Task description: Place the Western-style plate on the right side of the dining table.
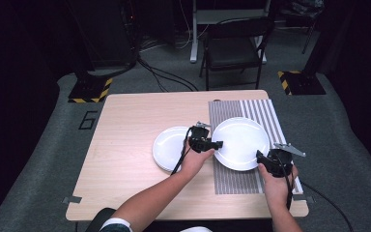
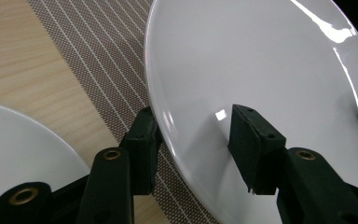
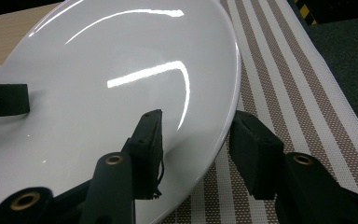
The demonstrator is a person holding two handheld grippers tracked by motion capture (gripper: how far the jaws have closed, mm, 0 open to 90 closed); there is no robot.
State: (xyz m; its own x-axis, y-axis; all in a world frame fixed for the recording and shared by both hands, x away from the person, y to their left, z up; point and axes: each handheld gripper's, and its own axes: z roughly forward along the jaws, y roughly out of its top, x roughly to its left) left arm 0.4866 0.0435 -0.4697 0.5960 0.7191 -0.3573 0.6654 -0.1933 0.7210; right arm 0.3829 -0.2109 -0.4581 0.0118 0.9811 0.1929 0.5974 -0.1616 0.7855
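High view: my left gripper (image 1: 218, 144) and right gripper (image 1: 259, 155) each clamp the plate's (image 1: 241, 137) opposite rim, steadying it level over the mat (image 1: 270, 116), beside a second plate (image 1: 166, 147) on the tabletop (image 1: 125, 145).

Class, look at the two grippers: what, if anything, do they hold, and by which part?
Both hold the large white plate by its rim: the left gripper at its left edge, the right gripper at its near-right edge.
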